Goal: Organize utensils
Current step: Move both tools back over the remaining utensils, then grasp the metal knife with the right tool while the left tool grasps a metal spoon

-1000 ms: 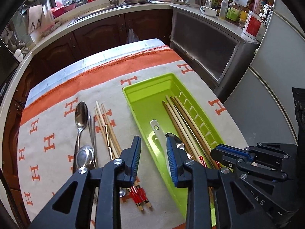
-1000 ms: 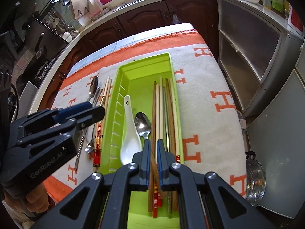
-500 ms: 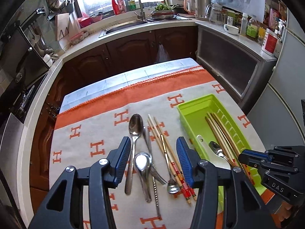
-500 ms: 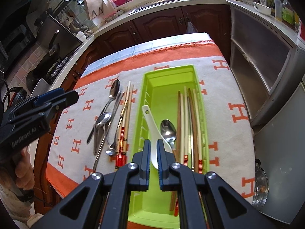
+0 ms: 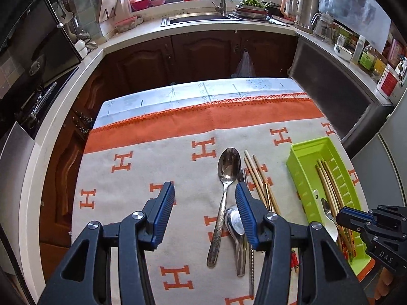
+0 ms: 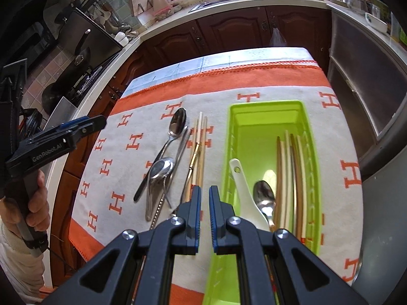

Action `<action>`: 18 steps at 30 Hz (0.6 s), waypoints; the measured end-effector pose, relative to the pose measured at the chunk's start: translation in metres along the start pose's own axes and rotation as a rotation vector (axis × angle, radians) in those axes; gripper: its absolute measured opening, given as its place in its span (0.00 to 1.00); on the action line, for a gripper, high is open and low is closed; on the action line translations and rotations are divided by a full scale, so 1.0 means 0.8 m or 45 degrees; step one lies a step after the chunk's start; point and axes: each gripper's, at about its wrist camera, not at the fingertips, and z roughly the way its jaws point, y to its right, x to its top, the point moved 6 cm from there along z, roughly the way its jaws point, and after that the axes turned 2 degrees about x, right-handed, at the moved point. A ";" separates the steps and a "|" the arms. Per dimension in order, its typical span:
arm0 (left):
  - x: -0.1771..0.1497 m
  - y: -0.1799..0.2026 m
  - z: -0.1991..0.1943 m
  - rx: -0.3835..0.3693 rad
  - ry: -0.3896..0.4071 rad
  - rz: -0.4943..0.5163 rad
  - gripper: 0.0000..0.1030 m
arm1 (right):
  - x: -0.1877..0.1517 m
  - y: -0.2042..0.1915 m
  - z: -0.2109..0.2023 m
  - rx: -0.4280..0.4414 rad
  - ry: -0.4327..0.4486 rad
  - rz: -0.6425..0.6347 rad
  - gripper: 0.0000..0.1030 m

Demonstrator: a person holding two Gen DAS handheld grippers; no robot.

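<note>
Jaws empty; tray (image 6: 267, 109) holds chopsticks (image 6: 292, 167), 2 spoons.

Both cams are wrist fisheyes, pitched steeply down along the fingers from close above the counter (image 5: 132, 167), facing the far sink wall. Left view sits left of the green tray (image 5: 300, 157); right view sits over its near left rim. Shared: loose spoons (image 6: 175, 127), tray, far cabinets.
</note>
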 end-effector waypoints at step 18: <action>-0.032 -0.034 0.081 -0.120 -0.149 -0.053 0.47 | -0.012 -0.084 0.117 0.277 -0.252 0.018 0.20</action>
